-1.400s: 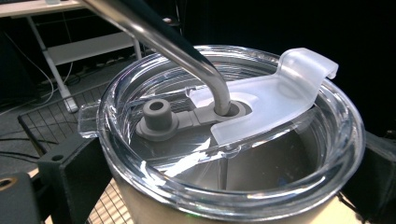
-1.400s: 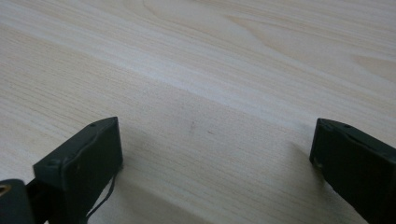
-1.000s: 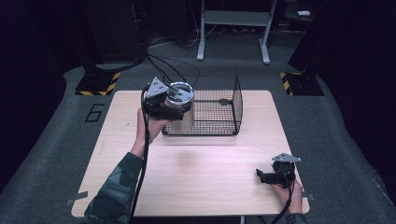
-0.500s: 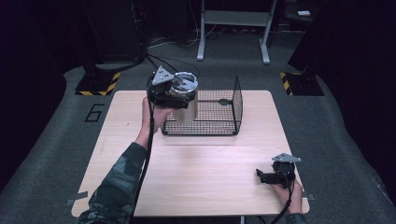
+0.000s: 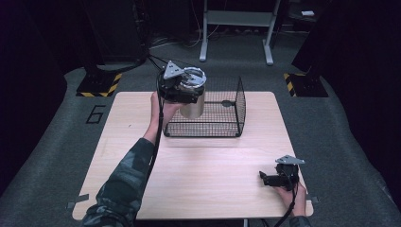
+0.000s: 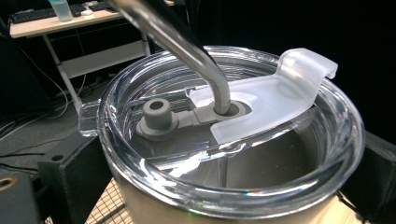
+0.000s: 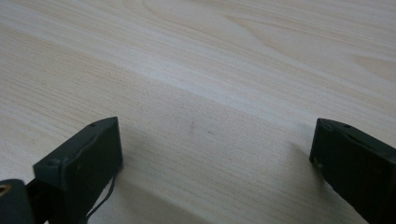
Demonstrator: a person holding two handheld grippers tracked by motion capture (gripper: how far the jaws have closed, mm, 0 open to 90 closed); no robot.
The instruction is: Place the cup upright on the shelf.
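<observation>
At the table's [image 5: 198, 189] near right corner, the right gripper [image 5: 276, 178] rests with its jaws wide apart and nothing between them. Farther off, the left gripper [image 5: 182, 90] is clamped on a steel tumbler [image 5: 193, 105], holding it above the left end of the wire basket [image 5: 231, 111]. The clear lid [image 6: 233, 140] carries a bent metal straw [image 6: 187, 46]. A loose grip could let the smooth cup slip, or its base could catch the basket's rim and tip.

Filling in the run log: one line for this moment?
left gripper: shut on tumbler, above wire basket | right gripper: open, on table
</observation>
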